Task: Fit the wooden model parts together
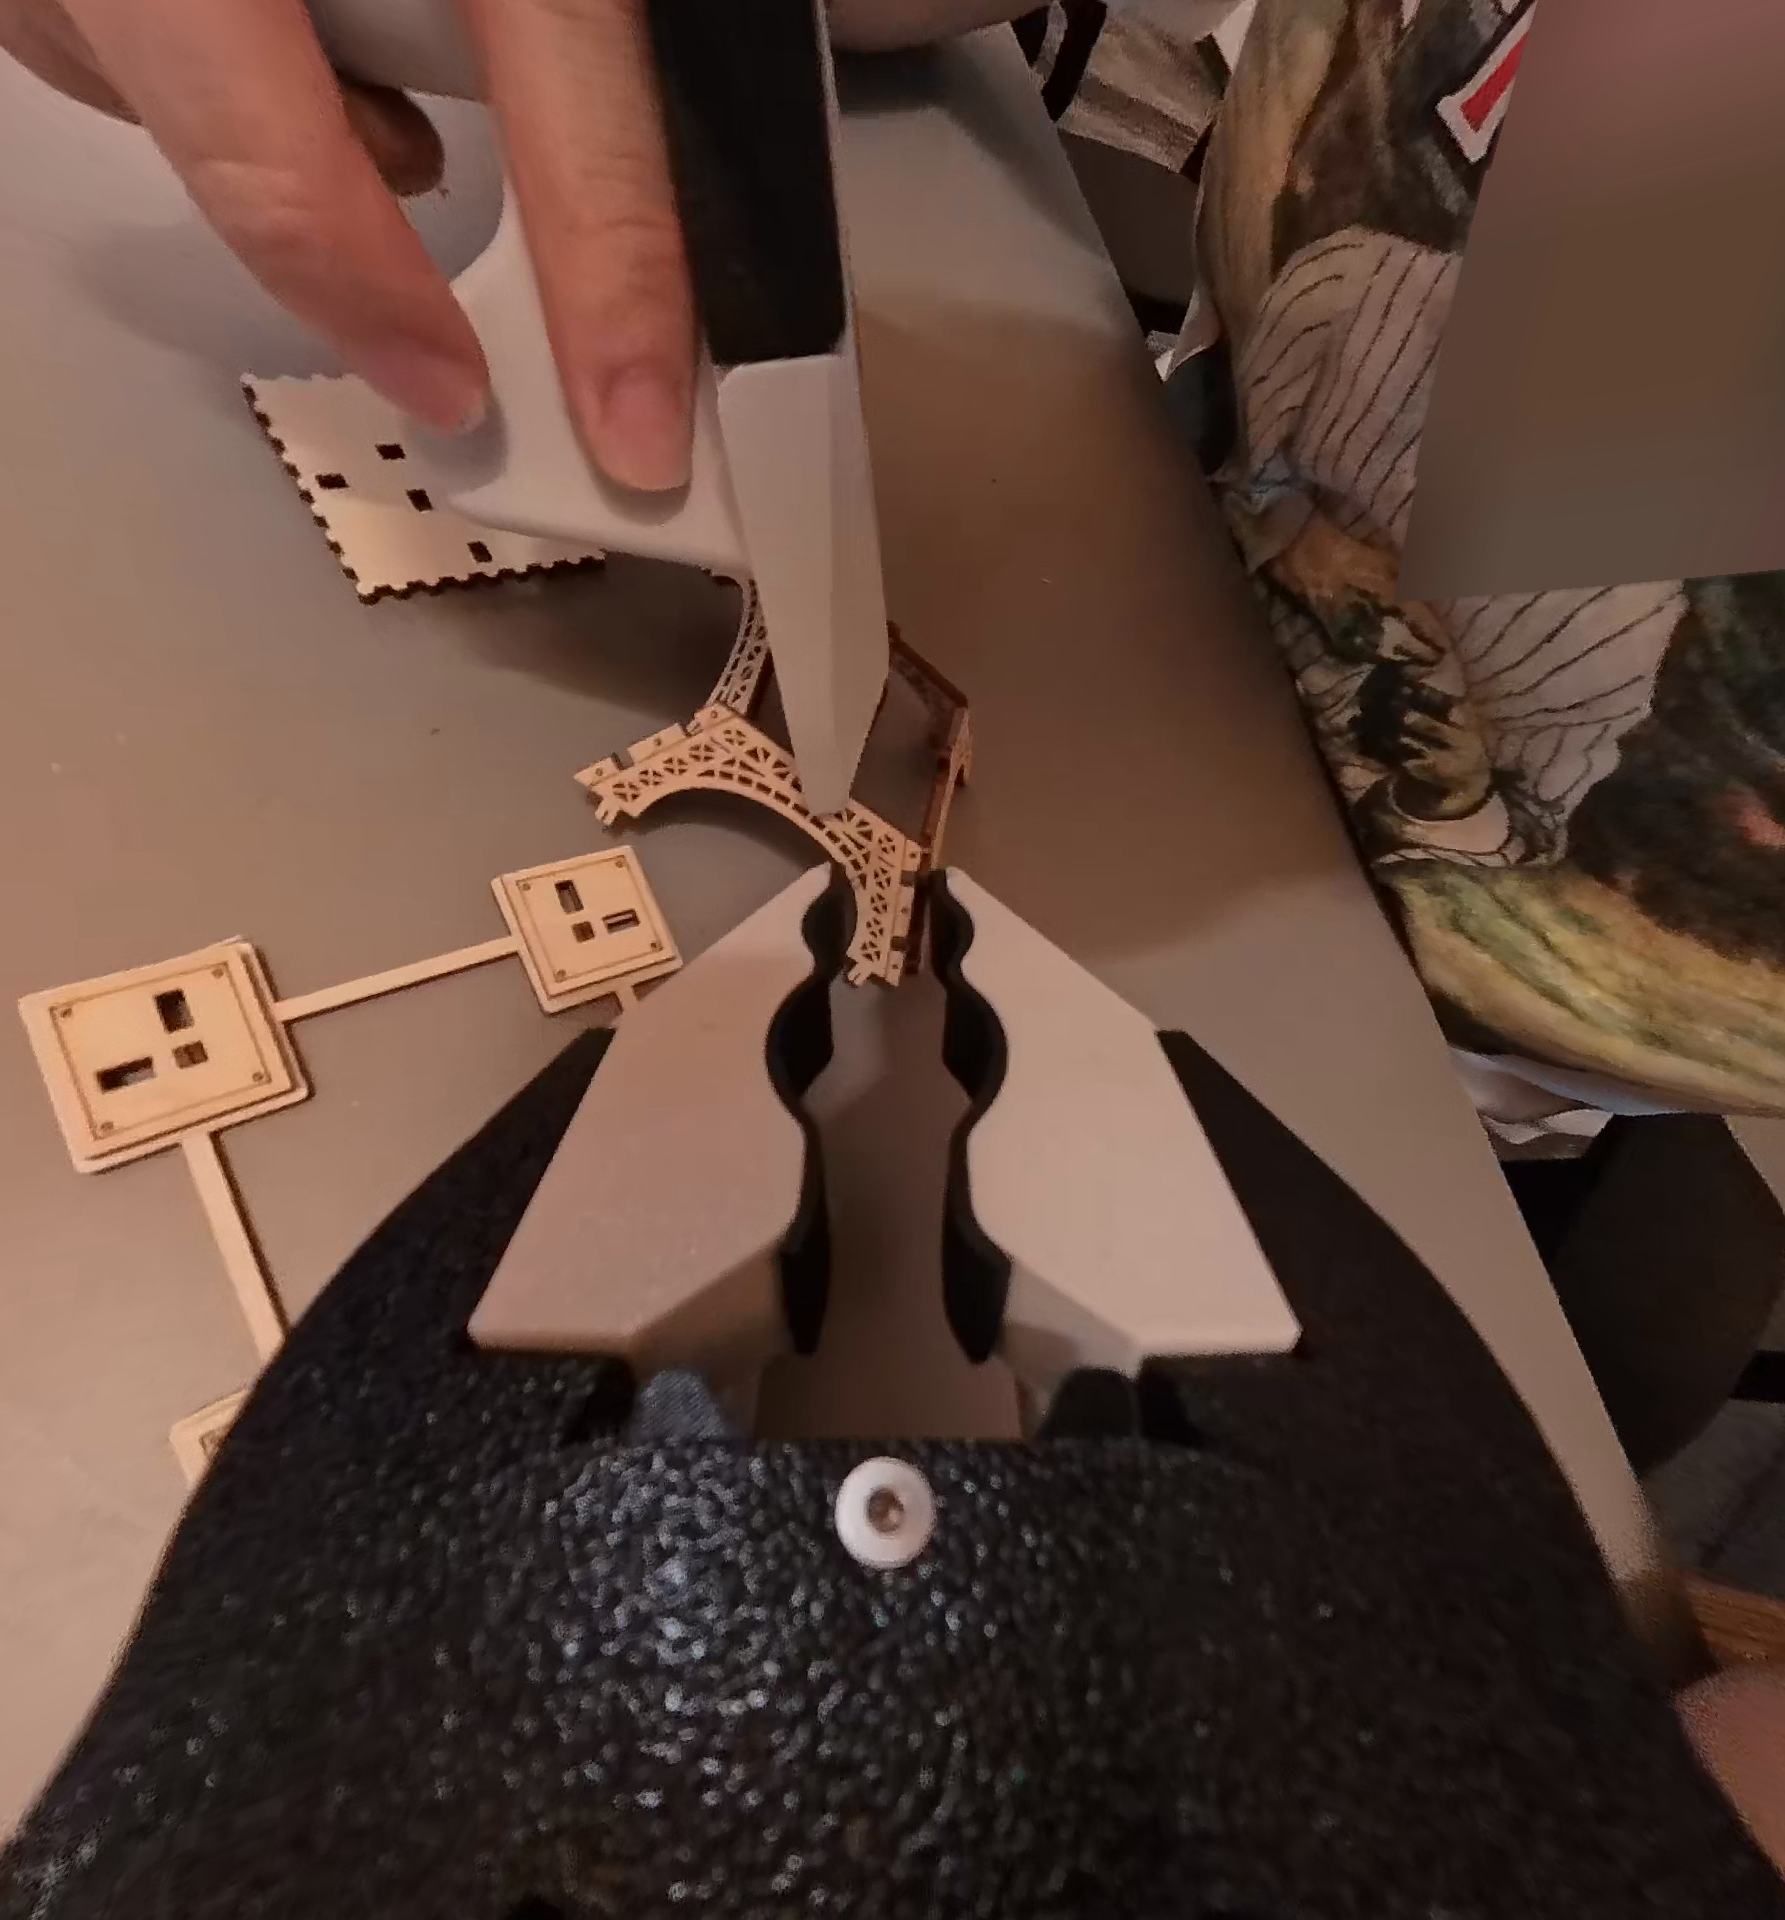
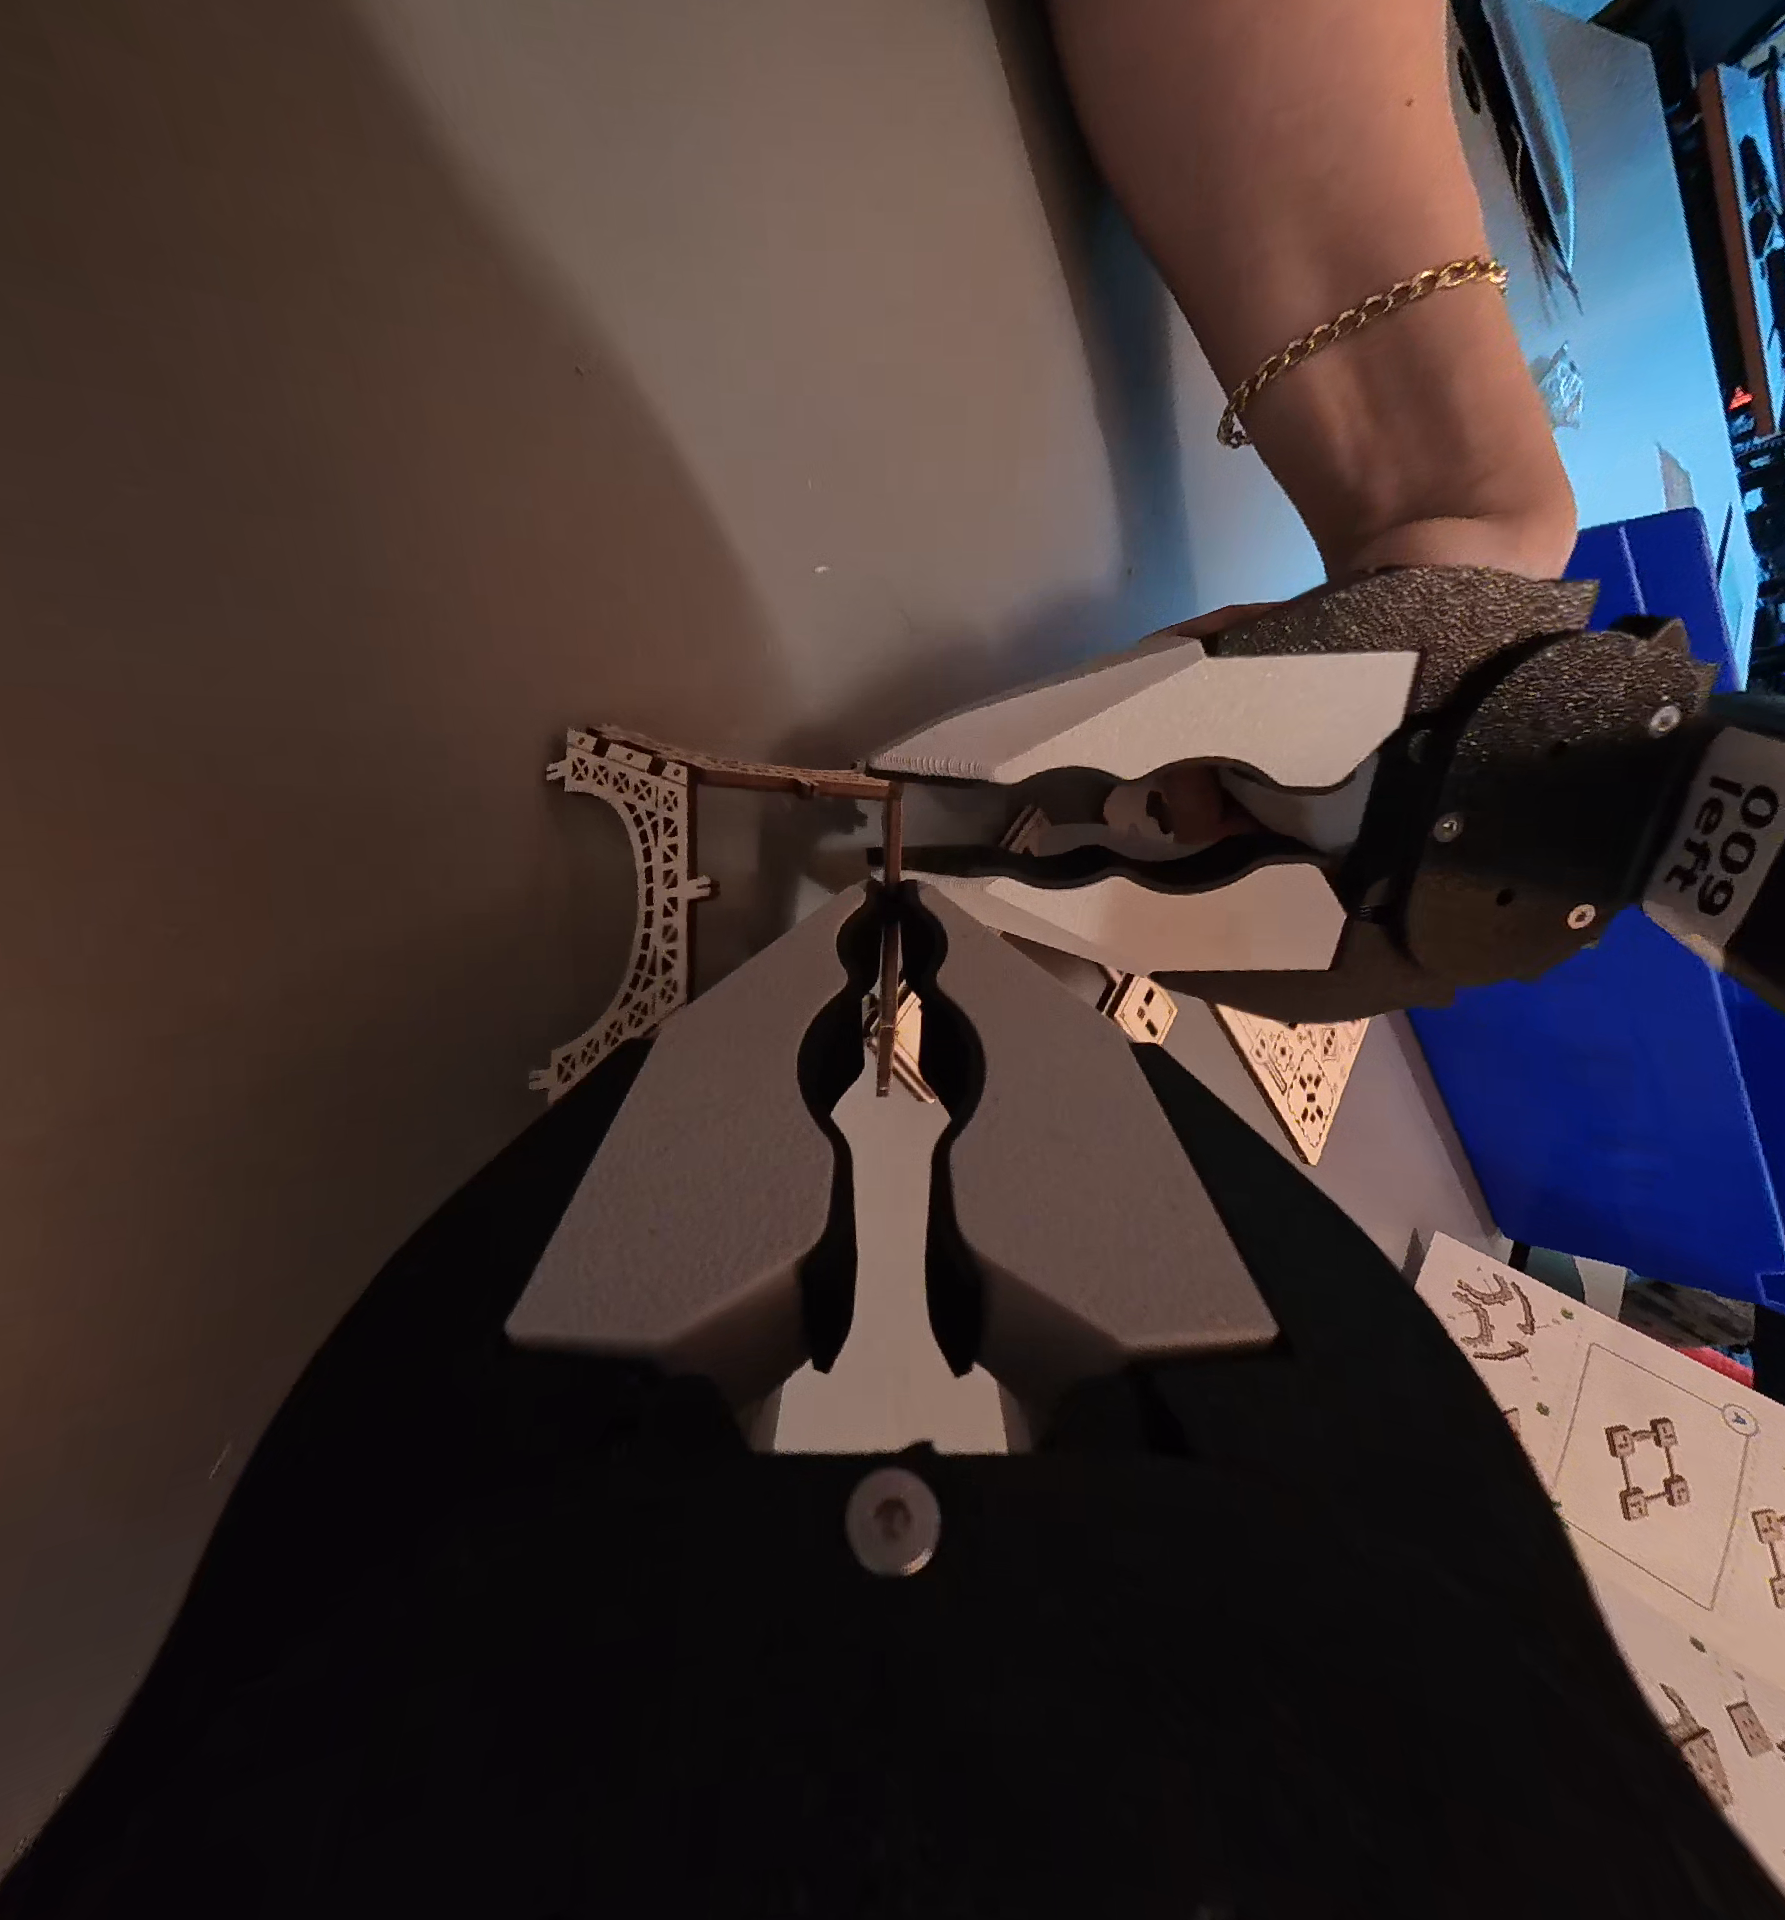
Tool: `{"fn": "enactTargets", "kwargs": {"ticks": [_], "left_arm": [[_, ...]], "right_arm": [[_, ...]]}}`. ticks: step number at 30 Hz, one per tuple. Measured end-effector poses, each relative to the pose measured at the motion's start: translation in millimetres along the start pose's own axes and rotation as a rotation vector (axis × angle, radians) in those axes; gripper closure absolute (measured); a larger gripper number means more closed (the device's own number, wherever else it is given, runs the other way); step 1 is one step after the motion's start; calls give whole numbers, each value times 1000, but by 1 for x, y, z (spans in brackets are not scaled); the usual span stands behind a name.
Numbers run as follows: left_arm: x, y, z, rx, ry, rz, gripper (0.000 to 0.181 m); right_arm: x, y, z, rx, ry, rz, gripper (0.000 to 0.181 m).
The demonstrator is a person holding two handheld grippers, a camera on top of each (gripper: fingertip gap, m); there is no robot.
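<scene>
Several pale wooden lattice arch pieces point(image 1: 701, 769) are joined at right angles just above the grey table point(image 1: 140, 727). My left gripper point(image 1: 883, 883) is shut across the leg of the near arch. My right gripper point(image 2: 890, 896) is shut on a thin arch piece point(image 2: 883, 1039) seen edge-on. It comes down from above in the left wrist view point(image 1: 831, 774) and meets the arch at its corner. In the right wrist view the left gripper point(image 2: 872, 816) reaches in from the right to the corner joint, and another arch point(image 2: 649, 894) stands at the left.
A wooden frame with square slotted pads point(image 1: 161, 1049) and a notched square plate point(image 1: 420, 520) lie on the table to the left. A person's hand point(image 1: 452, 260) holds the right gripper. A printed instruction sheet point(image 2: 1698, 1507), a cut wooden sheet point(image 2: 1303, 1070) and a blue bin point(image 2: 1646, 1091) are at the right.
</scene>
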State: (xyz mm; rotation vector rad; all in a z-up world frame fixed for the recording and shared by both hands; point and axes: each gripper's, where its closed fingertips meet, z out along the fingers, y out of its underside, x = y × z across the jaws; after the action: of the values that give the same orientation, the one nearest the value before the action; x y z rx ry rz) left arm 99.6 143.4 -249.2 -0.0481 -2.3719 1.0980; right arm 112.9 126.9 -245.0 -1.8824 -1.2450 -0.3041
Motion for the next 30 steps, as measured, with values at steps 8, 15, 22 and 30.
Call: {"fn": "enactTargets", "kwargs": {"ticks": [8,15,22,30], "left_arm": [[0,0,1,-1,-3,4,168],[1,-1,0,10,15,11,167],[1,-1,0,0,23,15,168],[-1,0,0,-13,34,0,171]], "right_arm": [[0,1,0,0,-7,-2,181],[-2,-1,1,8,-9,-5,181],[-2,-2,3,12,-9,-2,181],[-2,-2,2,7,-13,-3,181]]}}
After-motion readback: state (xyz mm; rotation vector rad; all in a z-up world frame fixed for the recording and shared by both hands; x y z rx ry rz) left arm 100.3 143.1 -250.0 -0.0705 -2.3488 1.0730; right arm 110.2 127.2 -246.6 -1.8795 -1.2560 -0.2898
